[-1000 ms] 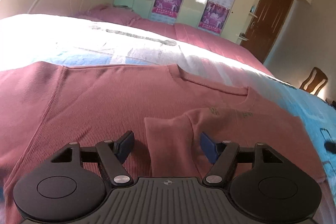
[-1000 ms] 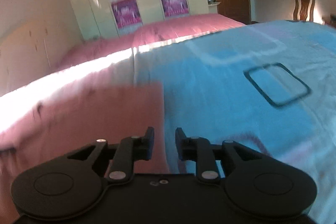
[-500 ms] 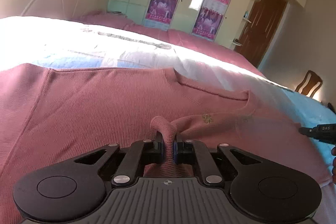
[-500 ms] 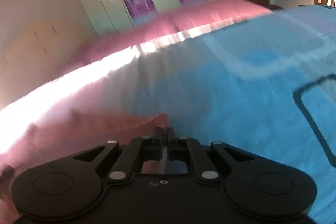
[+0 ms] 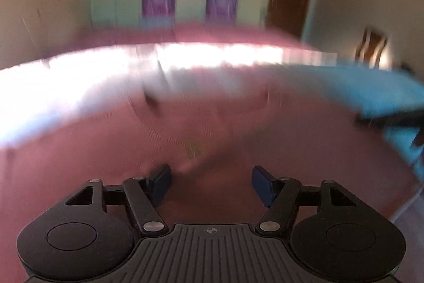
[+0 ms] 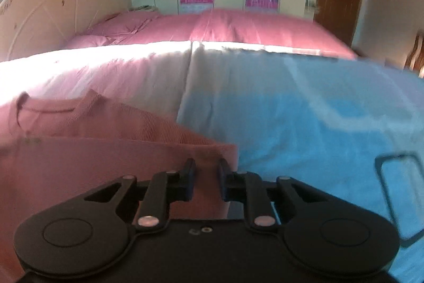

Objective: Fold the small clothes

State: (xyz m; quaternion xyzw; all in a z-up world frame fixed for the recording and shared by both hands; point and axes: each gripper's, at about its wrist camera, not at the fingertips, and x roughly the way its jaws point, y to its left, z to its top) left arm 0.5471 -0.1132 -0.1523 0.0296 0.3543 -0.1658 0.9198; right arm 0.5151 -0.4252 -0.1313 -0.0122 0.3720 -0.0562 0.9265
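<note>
On the bed (image 6: 304, 108), a dusty-pink ribbed sweater (image 6: 111, 129) lies flat across a pale pink and blue bedcover (image 6: 291, 123), its neckline toward the pillows and headboard (image 6: 53, 4). A folded layer of the sweater crosses the near part, with one straight edge running left to right.

Seen from the right wrist camera, the right gripper (image 6: 206, 173) hovers over the sweater's right-hand corner, just inside the edge where pink cloth meets blue cover. Its jaws stand slightly apart with nothing between them.

Seen from the left wrist camera, which is heavily blurred, the left gripper (image 5: 210, 177) sits over the middle of the sweater. Its jaws are wide apart and hold nothing; a small pale emblem (image 5: 194, 149) lies just ahead of them.

Half a second ago both pairs of jaws were clamped on pink cloth, the left on a pinched-up ridge. Both have since let go.

The sweater's long axis now runs left to right, lying ahead of and under both grippers. The right gripper is nearer a free corner for the next fold.
</note>
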